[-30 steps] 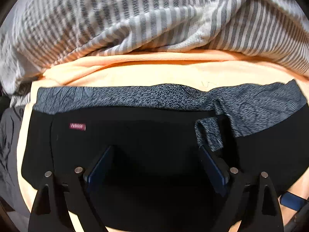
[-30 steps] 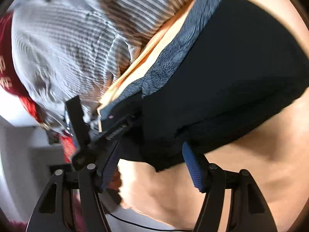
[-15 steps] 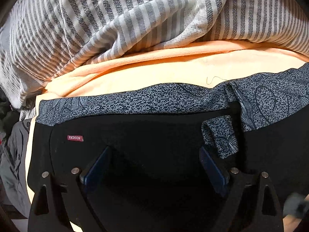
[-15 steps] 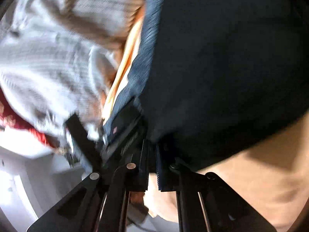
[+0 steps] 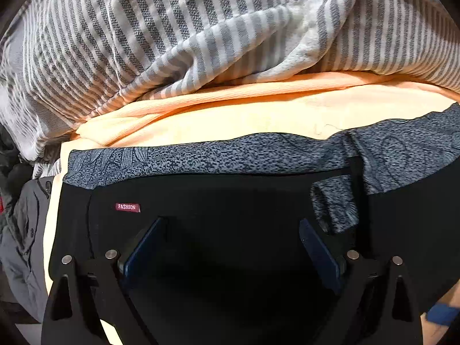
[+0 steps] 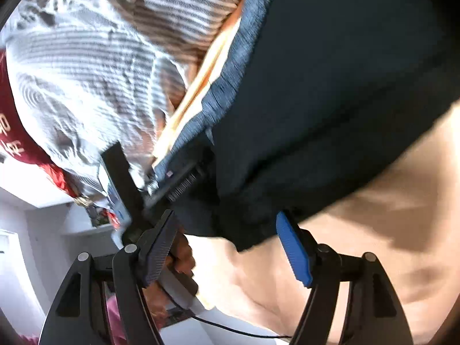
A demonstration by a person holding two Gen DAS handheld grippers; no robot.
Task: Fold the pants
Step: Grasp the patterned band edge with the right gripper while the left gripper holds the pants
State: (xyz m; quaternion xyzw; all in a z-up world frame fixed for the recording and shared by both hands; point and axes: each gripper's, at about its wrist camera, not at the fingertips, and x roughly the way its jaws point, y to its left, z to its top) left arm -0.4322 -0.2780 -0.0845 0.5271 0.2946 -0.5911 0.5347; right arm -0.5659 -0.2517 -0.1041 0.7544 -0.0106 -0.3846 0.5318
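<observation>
Black pants [image 5: 230, 201] with a grey patterned waistband [image 5: 201, 158] and a small red label [image 5: 128, 207] lie flat on a peach sheet [image 5: 230, 115]. My left gripper [image 5: 230, 241] points steeply down over them. It is open, with its fingers spread wide just above the black cloth. In the right wrist view the pants [image 6: 330, 86] fill the upper right. My right gripper [image 6: 227, 241] is opening its jaws. A black corner of the pants lies between them, and neither pad presses on it. The left gripper [image 6: 172, 181] shows there over the waistband, held by a hand [image 6: 181, 256].
A grey-and-white striped blanket [image 5: 172, 43] is bunched up behind the sheet, and in the right wrist view the blanket [image 6: 86, 72] fills the upper left. Dark grey clothing [image 5: 23, 230] lies off the sheet's left edge. Peach sheet [image 6: 373, 244] extends right of the pants' edge. A red cloth [image 6: 11, 132] lies at far left.
The right gripper was shut on the pants' edge half a second ago and now stands apart again, the edge lying loose. The left gripper stays open over the pants.
</observation>
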